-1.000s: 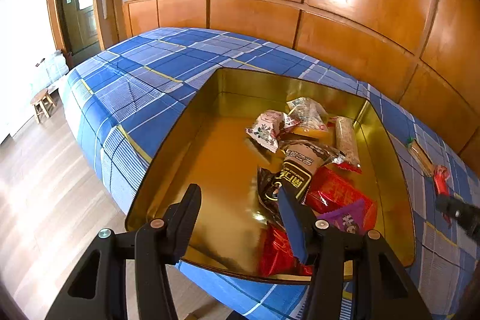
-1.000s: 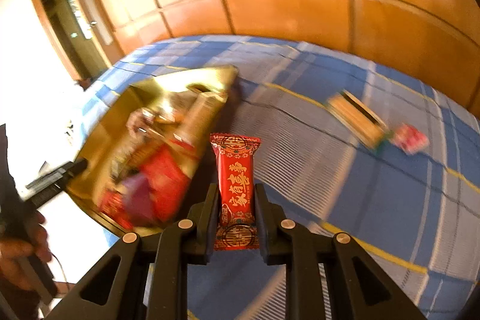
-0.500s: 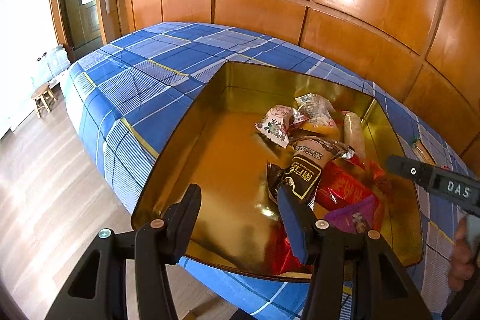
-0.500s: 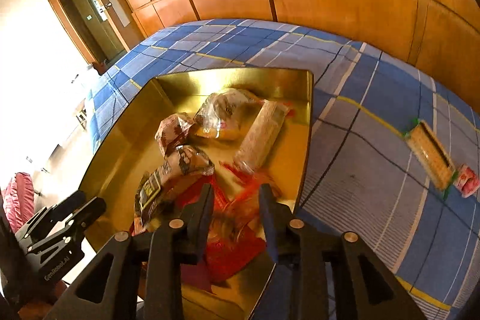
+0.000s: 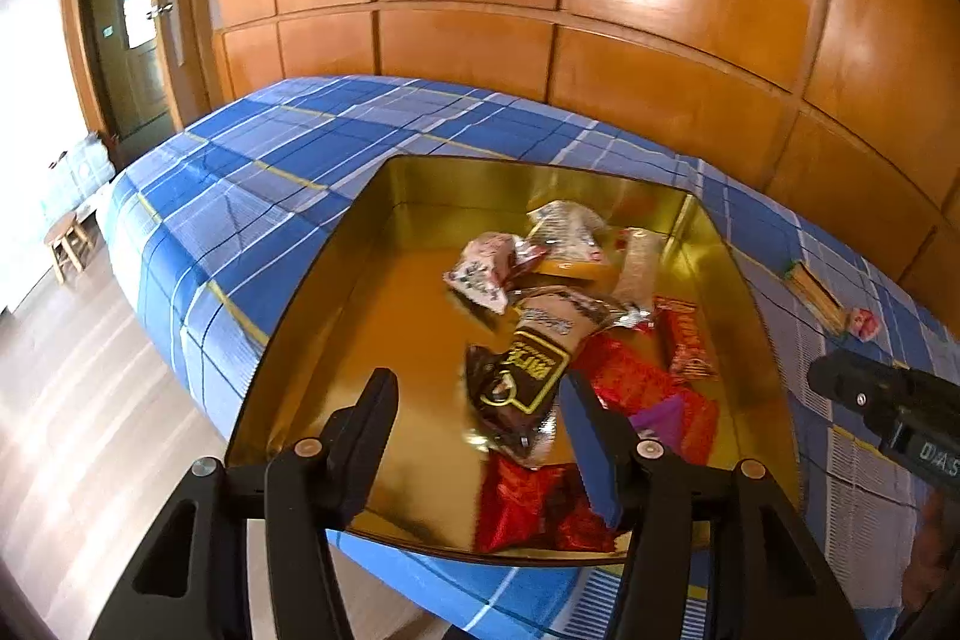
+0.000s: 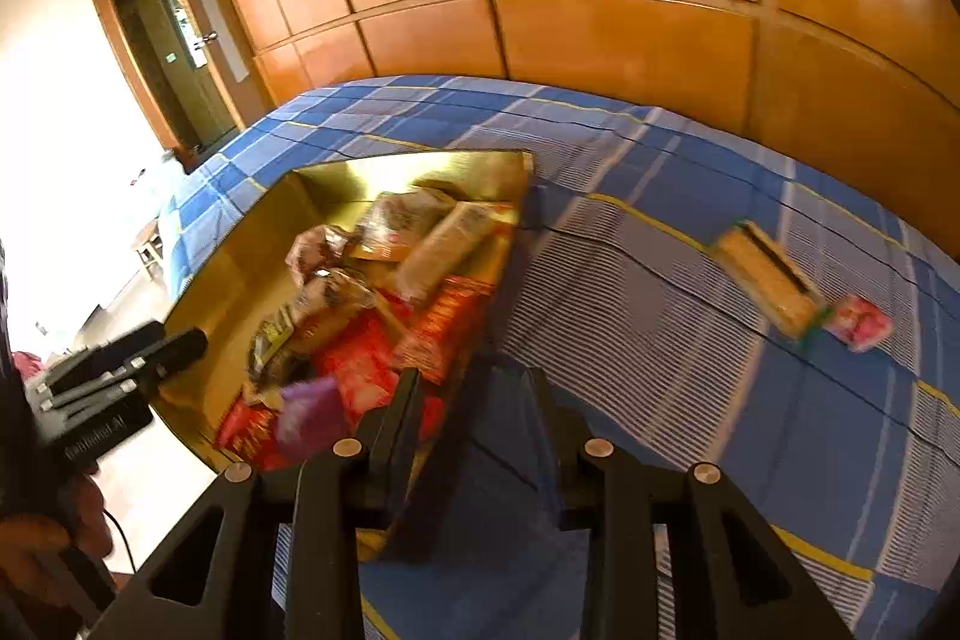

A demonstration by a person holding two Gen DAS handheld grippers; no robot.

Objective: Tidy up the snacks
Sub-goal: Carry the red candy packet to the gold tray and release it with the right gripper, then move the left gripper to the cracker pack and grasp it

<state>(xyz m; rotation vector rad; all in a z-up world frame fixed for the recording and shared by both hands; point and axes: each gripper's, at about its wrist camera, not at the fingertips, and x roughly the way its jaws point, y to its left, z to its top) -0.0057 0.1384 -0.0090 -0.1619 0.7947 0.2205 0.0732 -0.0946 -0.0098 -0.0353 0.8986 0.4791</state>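
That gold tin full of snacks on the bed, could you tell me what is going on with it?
A person is sorting wrapped snacks into the gold tin on the blue plaid bedspread, a hand-held gripper in each hand. The right hand-held gripper has just been opening and is empty; a red snack packet lies in the tin. The left hand-held gripper hovers open over the tin. A cracker pack and a pink candy lie outside it.

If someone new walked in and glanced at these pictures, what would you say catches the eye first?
Most likely the shiny gold tin on the blue checked bedspread, with bright wrappers heaped at its right side, a dark brown packet on top. Next, two stray snacks beyond the tin on the cloth: a long yellow pack and a small pink one. Both empty grippers hang open nearby.
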